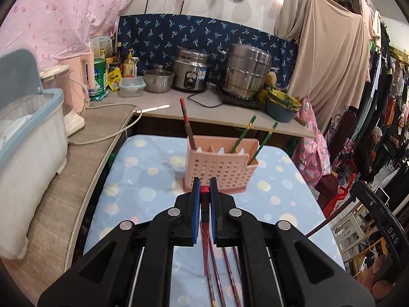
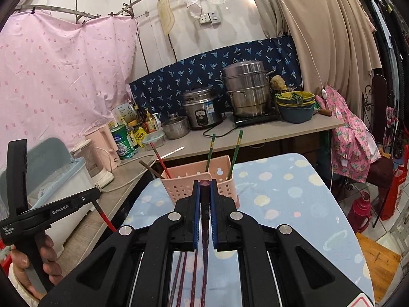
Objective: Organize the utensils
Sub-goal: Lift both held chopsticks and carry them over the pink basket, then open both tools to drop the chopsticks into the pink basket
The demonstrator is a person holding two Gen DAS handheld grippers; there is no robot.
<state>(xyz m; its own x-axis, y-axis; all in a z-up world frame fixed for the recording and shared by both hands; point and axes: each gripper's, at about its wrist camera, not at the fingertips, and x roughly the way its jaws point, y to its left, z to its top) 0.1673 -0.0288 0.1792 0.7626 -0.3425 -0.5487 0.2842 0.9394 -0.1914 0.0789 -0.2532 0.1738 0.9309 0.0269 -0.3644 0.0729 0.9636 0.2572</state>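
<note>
A pink perforated utensil holder (image 1: 219, 168) stands on the blue dotted board (image 1: 143, 179); it also shows in the right wrist view (image 2: 189, 189). It holds a red chopstick (image 1: 186, 122) at its left and two green chopsticks (image 1: 242, 134) at its right. My left gripper (image 1: 205, 188) is shut on a red chopstick (image 1: 205, 220), just in front of the holder. My right gripper (image 2: 204, 189) is shut on a dark red chopstick (image 2: 204, 220), close before the holder. Several dark red chopsticks (image 1: 227, 276) lie on the board under both grippers. The left gripper's body (image 2: 51, 209) shows at the left.
A counter (image 1: 204, 107) behind the board carries a rice cooker (image 1: 191, 73), a steel steamer pot (image 1: 246, 70), a steel bowl, bottles and a blue basin (image 1: 281, 107). A white and blue dish rack (image 1: 28, 133) stands at the left. Clothes hang at the right.
</note>
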